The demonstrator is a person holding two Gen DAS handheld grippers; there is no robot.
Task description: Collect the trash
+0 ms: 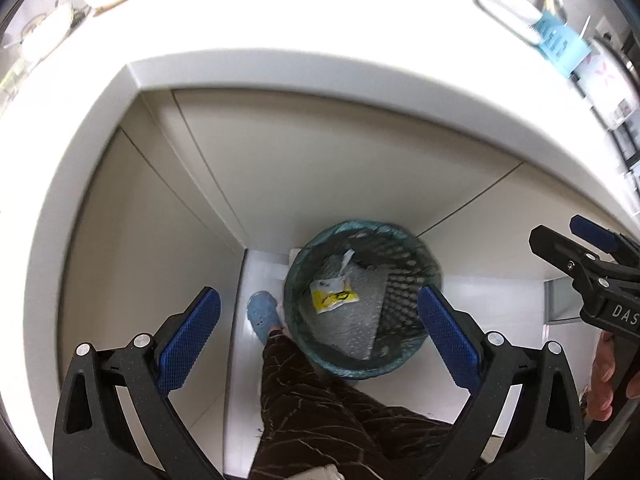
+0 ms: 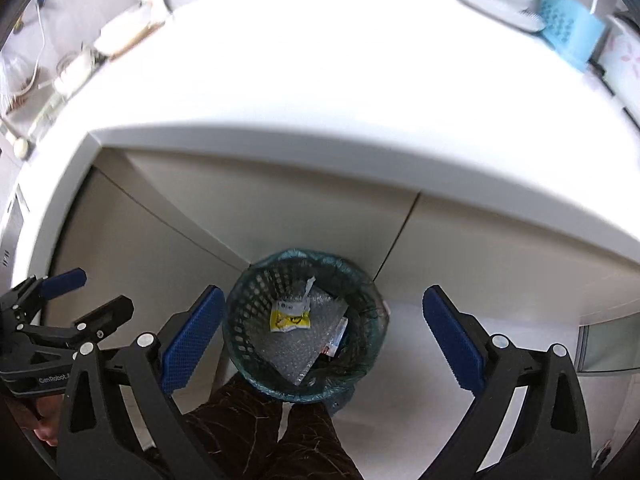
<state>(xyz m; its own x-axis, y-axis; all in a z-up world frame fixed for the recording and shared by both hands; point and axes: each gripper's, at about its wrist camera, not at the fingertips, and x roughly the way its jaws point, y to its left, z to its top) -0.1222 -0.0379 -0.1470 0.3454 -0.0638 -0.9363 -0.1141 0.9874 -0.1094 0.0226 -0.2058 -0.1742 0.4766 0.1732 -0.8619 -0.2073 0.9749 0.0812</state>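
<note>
A round mesh waste bin (image 1: pixel 404 280) with a teal liner stands on the floor against white cabinets, below both grippers; it also shows in the right wrist view (image 2: pixel 248 296). Inside it lie a yellow and white wrapper (image 1: pixel 333 295) (image 2: pixel 290 315), bubble wrap (image 1: pixel 352 322) (image 2: pixel 280 354) and a small red and white scrap (image 2: pixel 335 340). My left gripper (image 1: pixel 318 338) is open and empty above the bin. My right gripper (image 2: pixel 323 338) is open and empty above the bin too. Each gripper shows at the edge of the other's view (image 1: pixel 576 246) (image 2: pixel 86 292).
A white countertop (image 1: pixel 320 28) (image 2: pixel 340 60) juts out above the bin. At its back stand a blue holder (image 1: pixel 558 46) (image 2: pixel 568 28), white dishes and boxes. The person's dark patterned trouser leg (image 1: pixel 320 412) and blue shoe (image 1: pixel 262 314) are beside the bin.
</note>
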